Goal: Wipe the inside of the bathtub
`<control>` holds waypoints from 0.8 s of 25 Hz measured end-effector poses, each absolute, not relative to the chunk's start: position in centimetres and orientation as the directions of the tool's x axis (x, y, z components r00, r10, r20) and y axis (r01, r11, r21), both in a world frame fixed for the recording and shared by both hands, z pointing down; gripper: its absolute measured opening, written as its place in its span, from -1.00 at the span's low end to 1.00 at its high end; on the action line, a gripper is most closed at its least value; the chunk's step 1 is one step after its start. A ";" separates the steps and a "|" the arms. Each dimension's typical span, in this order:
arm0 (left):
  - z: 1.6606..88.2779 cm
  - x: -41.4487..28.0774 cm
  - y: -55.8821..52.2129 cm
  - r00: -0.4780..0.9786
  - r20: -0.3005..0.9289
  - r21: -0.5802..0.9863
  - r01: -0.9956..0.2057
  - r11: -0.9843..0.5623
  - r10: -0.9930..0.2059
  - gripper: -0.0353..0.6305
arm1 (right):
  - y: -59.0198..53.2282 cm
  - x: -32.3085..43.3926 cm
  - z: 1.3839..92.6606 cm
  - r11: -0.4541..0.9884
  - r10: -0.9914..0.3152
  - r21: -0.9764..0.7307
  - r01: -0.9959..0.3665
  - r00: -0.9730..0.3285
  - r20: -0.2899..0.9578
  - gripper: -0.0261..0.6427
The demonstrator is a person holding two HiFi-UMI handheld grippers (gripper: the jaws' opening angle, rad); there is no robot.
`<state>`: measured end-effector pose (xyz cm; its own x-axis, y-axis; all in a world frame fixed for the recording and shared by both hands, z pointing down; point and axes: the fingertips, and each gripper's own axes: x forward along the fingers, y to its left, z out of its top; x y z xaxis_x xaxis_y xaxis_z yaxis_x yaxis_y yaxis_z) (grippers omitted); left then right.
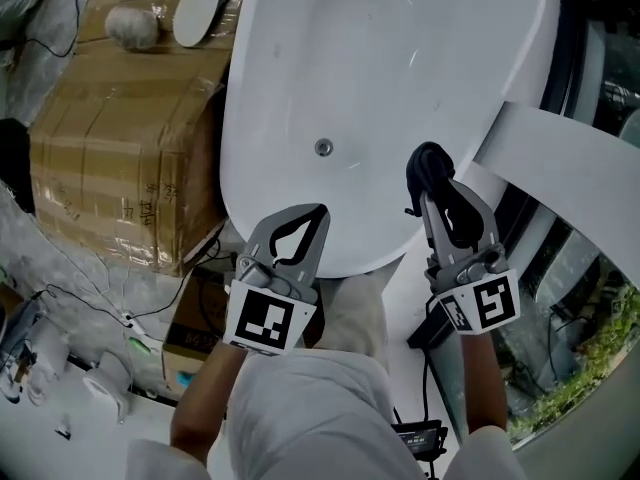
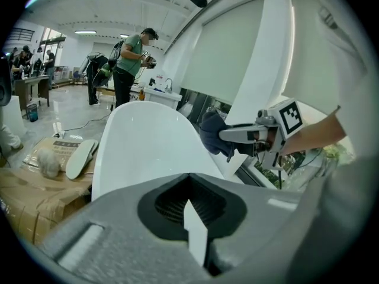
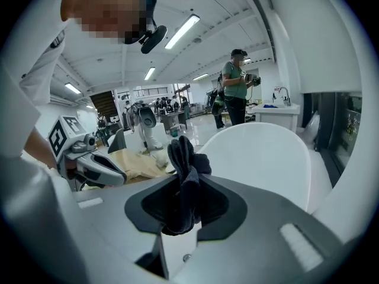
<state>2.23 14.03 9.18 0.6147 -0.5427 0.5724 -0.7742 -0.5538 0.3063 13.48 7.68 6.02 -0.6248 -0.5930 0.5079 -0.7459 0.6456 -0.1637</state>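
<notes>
The white bathtub fills the upper middle of the head view, with its drain near the centre. Its rim also shows in the left gripper view and the right gripper view. My right gripper hangs over the tub's near right rim, shut on a dark cloth that bunches above the jaws. My left gripper is over the near rim, shut and holding nothing. From the left gripper view, the right gripper and its cloth are above the tub's right side.
A large cardboard box stands against the tub's left side, with a white oval piece and a pale bundle on top. A white curved panel runs along the right. Cables lie on the floor at left. A person stands beyond the tub.
</notes>
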 end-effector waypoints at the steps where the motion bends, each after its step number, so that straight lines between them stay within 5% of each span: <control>1: 9.8 2.4 13.9 0.612 0.578 0.309 -0.777 -0.549 -0.540 -0.90 | 7.4 13.8 6.6 0.644 -0.594 -0.159 -0.748 -0.620 0.512 -0.66; 20: 19.7 6.5 10.5 0.604 0.573 0.387 -0.795 -0.467 -0.554 -0.90 | -0.1 18.6 17.2 0.627 -0.616 -0.071 -0.776 -0.549 0.565 -0.67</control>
